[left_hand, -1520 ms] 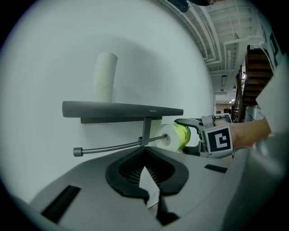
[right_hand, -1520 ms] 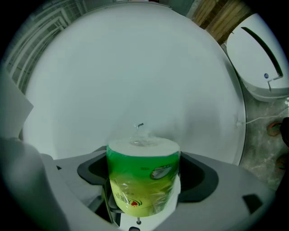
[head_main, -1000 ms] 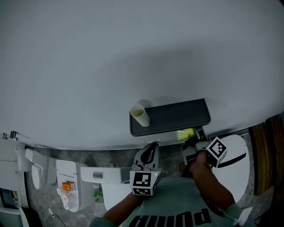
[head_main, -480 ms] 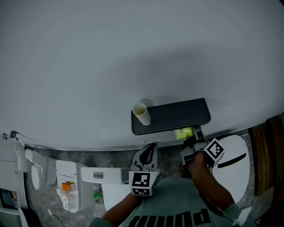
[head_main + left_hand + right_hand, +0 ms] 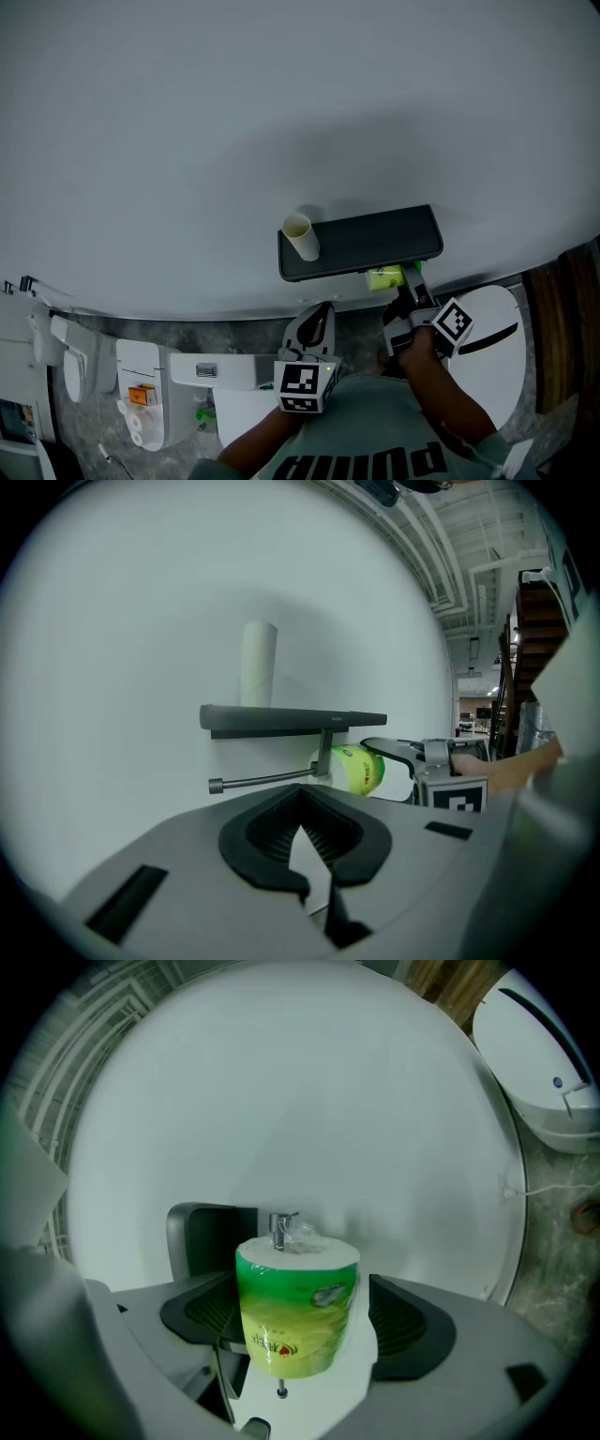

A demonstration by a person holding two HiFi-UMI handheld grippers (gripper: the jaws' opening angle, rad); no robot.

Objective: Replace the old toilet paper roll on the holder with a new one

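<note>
The right gripper (image 5: 302,1327) has its fingers closed on the wrapped new toilet paper roll (image 5: 292,1293), whose long axis runs across them. Contact at the right-hand pad is hard to read. The roll hangs just under the shelf (image 5: 291,719), beside the bracket post (image 5: 324,752). The holder bar (image 5: 265,780) points its free end away, toward the left gripper (image 5: 302,822), which is nearly shut and empty. The old cardboard tube (image 5: 258,663) stands on the shelf. Threading likely means carrying the roll round to that free end.

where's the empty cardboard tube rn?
Head view: the cardboard tube stands upright on the dark shelf's left end, by the wall; the green roll sits under the right end.
</note>
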